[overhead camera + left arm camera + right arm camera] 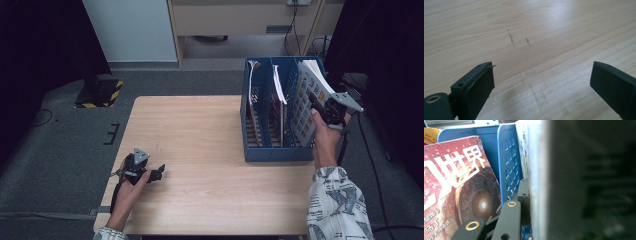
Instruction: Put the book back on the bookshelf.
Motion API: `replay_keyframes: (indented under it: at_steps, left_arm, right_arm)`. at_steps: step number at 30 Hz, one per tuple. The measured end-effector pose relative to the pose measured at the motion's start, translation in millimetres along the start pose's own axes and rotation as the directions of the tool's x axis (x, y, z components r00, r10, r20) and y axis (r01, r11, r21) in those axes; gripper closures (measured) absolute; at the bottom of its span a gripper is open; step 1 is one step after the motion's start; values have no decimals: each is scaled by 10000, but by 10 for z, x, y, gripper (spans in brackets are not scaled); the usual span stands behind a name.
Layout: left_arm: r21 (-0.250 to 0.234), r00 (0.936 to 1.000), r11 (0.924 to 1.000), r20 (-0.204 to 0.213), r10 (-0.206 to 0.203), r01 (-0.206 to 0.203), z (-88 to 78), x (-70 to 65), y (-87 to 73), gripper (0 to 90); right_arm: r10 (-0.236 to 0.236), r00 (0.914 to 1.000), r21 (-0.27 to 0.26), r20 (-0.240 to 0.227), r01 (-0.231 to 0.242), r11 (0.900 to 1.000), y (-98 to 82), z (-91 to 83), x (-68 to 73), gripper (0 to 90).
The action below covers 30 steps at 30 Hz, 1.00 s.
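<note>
The thick book (311,97) leans in the rightmost slot of the blue file rack (272,152), clenched by the right gripper (315,101); ease it down squarely between the dividers. Left gripper (159,171) rests released on the tabletop (200,150), left of the rack

Bare table (200,150) lies open left of the blue file rack (272,152).
</note>
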State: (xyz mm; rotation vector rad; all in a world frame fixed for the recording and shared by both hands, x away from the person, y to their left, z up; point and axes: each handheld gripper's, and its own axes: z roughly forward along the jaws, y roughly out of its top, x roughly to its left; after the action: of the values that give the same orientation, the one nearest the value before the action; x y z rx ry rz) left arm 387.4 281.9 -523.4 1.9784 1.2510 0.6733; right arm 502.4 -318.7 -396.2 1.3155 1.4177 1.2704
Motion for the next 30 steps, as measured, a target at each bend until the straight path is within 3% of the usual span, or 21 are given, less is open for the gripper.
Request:
replay_keyframes:
  at_steps: [7, 12, 18, 30]
  left_arm:
    - [23, 9999, 10000, -80, -82, 82, -4, 29, -8, 50]
    - [102, 10000, 9999, 16, -91, 91, 10, 18, -22, 50]
    - [28, 10000, 10000, -3, -1, 1, -1, 5, -2, 50]
    - [43, 9999, 9999, -43, -92, 92, 8, 29, -9, 50]
  right_arm:
    - [-59, 10000, -55, 2, 59, 10000, 2, 99, 47, 732]
    - [192, 9998, 34, 81, -193, 9998, -57, 123, 53, 732]
    - [-349, 9992, 12, 175, 349, 9994, -81, 143, 95, 731]
    - [-447, 9989, -44, 144, 447, 9990, -87, 159, 68, 732]
